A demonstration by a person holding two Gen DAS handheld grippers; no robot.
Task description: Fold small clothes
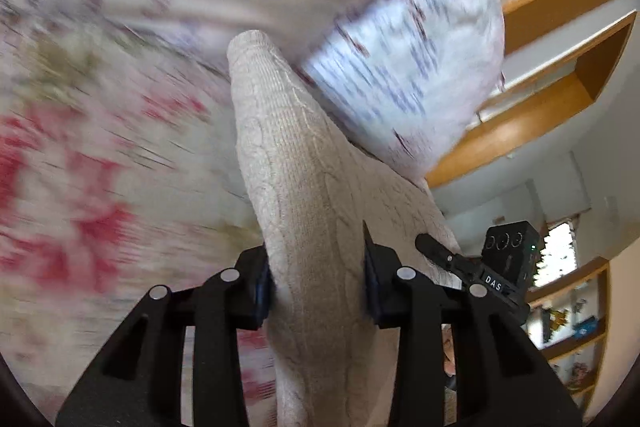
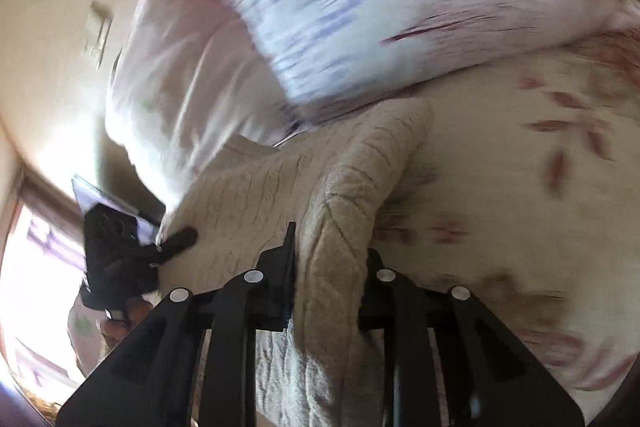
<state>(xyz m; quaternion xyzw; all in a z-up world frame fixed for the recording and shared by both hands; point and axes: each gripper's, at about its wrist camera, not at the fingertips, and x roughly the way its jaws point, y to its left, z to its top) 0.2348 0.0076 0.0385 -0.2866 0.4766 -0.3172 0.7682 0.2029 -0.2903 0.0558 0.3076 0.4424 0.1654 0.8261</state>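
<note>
Beige cable-knit sweater (image 1: 304,195) clamped in left gripper (image 1: 318,287) and right gripper (image 2: 330,291), stretched between both, lifted above floral bedspread (image 1: 80,187) (heavily blurred). Striped pillow (image 2: 340,7) just behind sweater. Wooden shelf (image 1: 560,67) at far right in left view.
</note>
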